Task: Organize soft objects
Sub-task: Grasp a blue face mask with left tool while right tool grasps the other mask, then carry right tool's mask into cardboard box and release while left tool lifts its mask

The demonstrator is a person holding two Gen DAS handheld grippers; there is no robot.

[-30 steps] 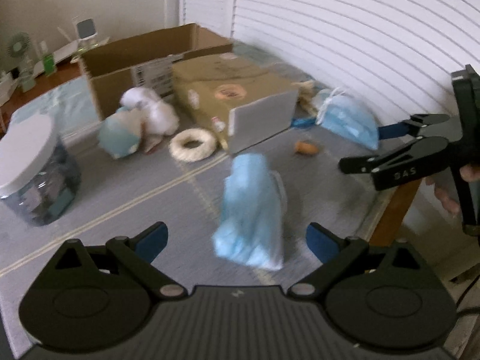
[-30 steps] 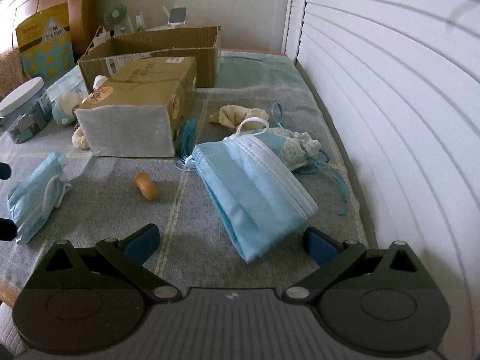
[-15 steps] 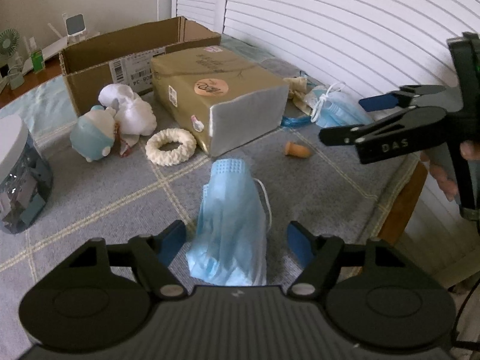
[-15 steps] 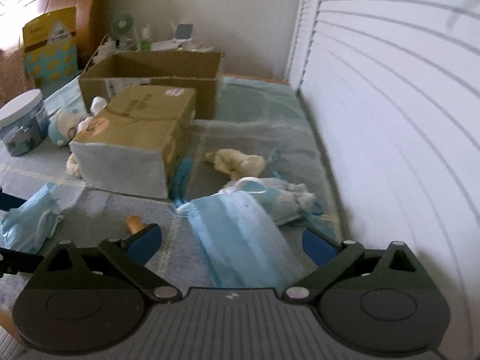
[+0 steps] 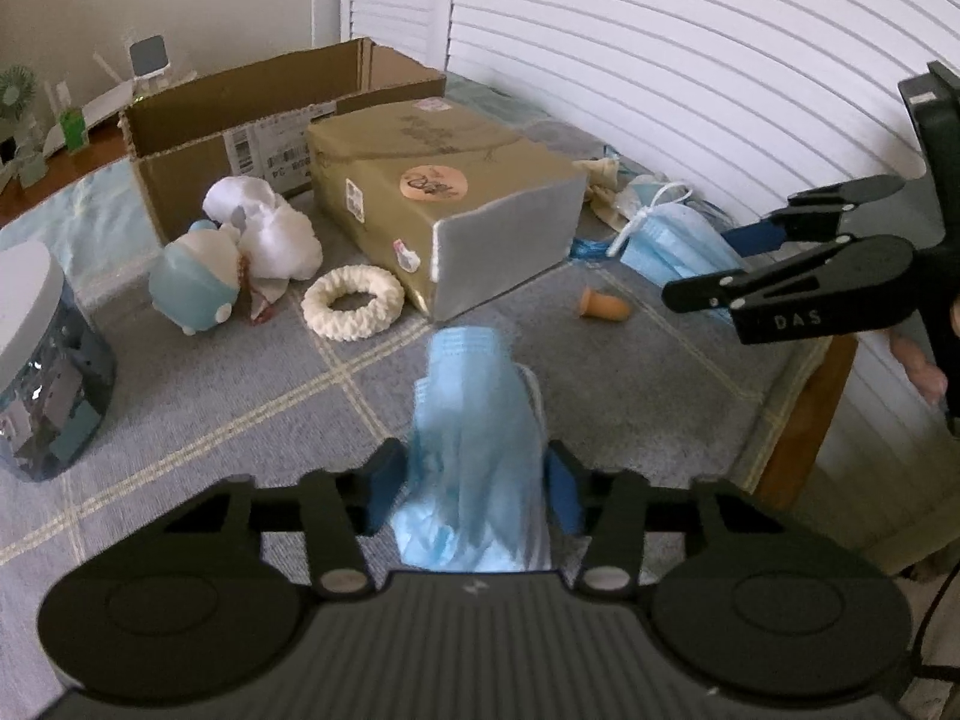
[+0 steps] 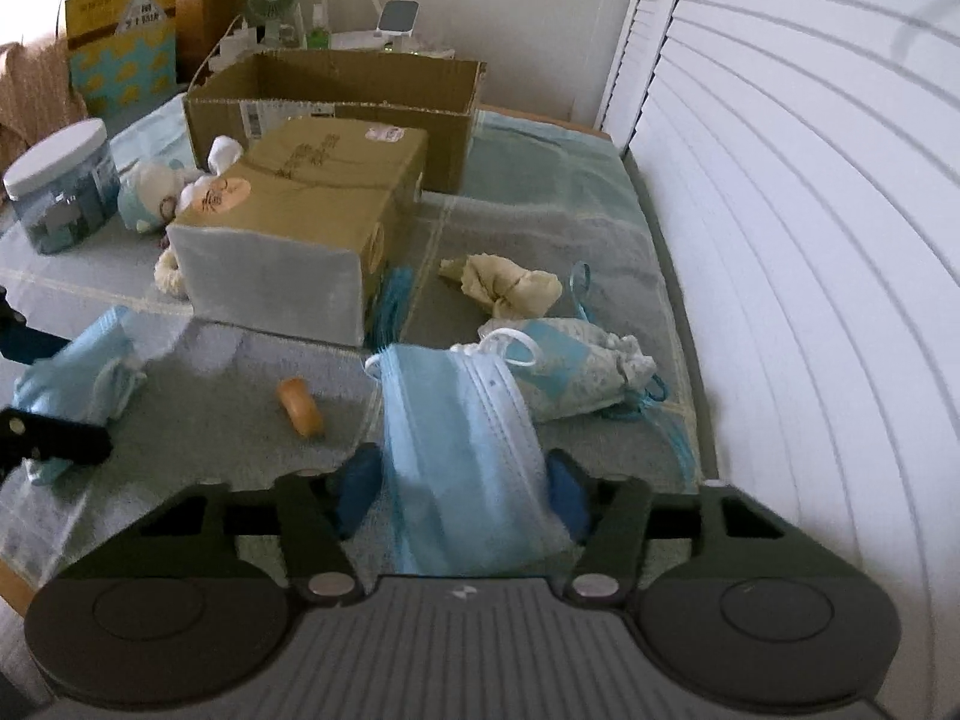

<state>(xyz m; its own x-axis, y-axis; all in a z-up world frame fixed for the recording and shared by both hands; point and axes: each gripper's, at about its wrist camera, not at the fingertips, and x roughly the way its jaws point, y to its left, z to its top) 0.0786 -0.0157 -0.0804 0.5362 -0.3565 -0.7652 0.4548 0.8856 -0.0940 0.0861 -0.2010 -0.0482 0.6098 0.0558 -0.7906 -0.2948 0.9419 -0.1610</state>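
Note:
A crumpled stack of light blue face masks [image 5: 474,420] lies on the grey checked cloth. My left gripper [image 5: 474,492] is closing on it, both blue pads touching its sides. A second, flatter stack of blue masks [image 6: 462,450] with white ear loops sits between the fingers of my right gripper [image 6: 462,495]. Those jaws are also closing, the pads against the stack's edges. In the left wrist view the right gripper [image 5: 744,264] shows at the right, over its masks [image 5: 678,240]. The left gripper's fingers [image 6: 54,435] show at the left edge of the right wrist view.
An open cardboard box [image 5: 282,114] stands at the back, a closed tan box [image 5: 444,192] before it. Nearby lie a blue plush [image 5: 192,282], a white plush [image 5: 264,228], a cream ring [image 5: 351,303], an orange piece [image 5: 603,306], a jar [image 5: 42,360], a cream cloth [image 6: 504,282] and a patterned pouch [image 6: 576,372].
Both pairs of jaws have come in from wide open onto their mask stacks. Each stack now sits closer and deeper between the fingers.

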